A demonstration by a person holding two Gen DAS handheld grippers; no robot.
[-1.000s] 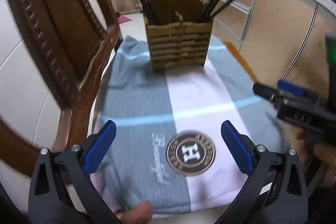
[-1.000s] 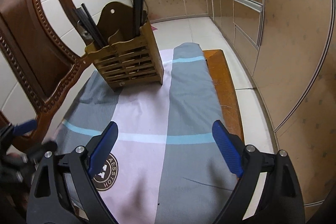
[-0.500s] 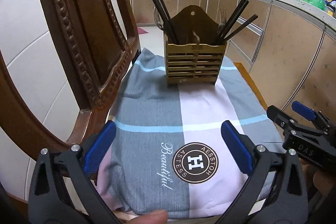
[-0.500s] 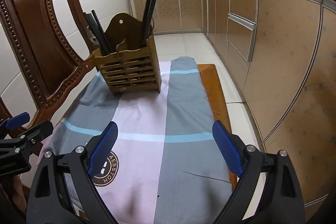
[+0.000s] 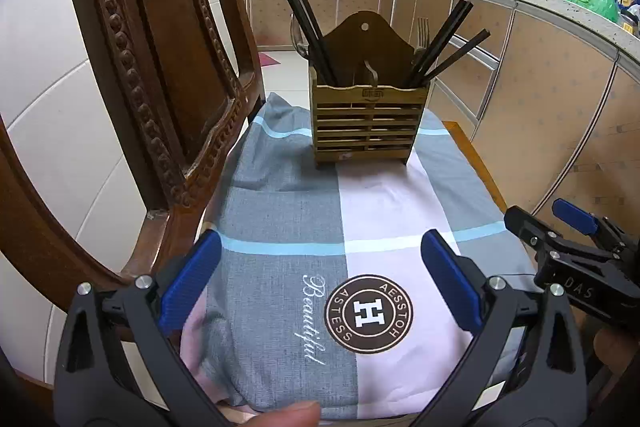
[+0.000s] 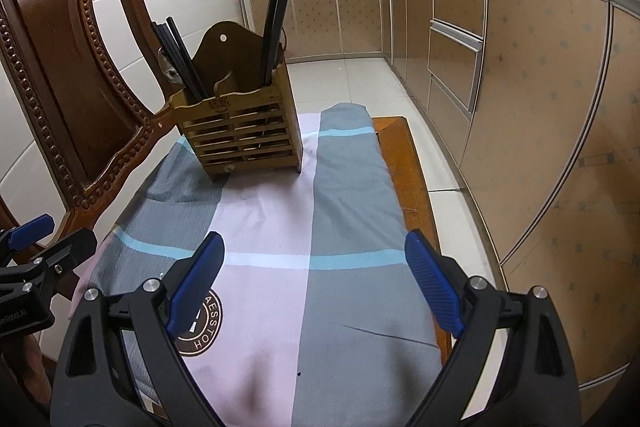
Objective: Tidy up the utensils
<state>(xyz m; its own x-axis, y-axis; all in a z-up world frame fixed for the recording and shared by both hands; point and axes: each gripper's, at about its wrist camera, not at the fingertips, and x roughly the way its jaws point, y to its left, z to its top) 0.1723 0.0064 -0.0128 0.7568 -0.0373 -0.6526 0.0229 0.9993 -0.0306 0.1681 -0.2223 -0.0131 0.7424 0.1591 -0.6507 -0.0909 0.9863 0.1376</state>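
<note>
— So, from the left wrist first?

— Yes. Left gripper (image 5: 320, 279) low over the cloth (image 5: 280, 211), jaws spread wide, nothing between the blue pads (image 5: 188, 285). Beyond it, at the far end of the cloth, the wooden utensil holder (image 5: 366, 125), upright, slatted front facing the camera. Black chopsticks (image 5: 310, 35) leaning out of the left compartment, another black bundle (image 5: 446, 45) fanning from the right one, beside a fork (image 5: 422, 35). Something metal behind the left sticks (a spoon, perhaps; too hidden to tell). Carved wooden chair back (image 5: 132, 59) just to the left of the cloth. Right gripper (image 5: 560, 243) at the right edge of the view, seen side-on, well apart from the holder.

— And from the right wrist?

— Much the same, from the other side. Right gripper (image 6: 314, 283) also hovering above the cloth (image 6: 348, 187), jaws released and wide apart, gripping nothing. Utensil holder (image 6: 244, 131) ahead and to the left, standing on the cloth, turned slightly. Dark chopsticks (image 6: 180, 59) slanting from the left compartment, tall ones (image 6: 276, 23) nearly upright in the right. Bare wooden table edge (image 6: 408, 163) showing along the right of the cloth. Left gripper (image 6: 36, 251) at the left border, near the chair.
</note>
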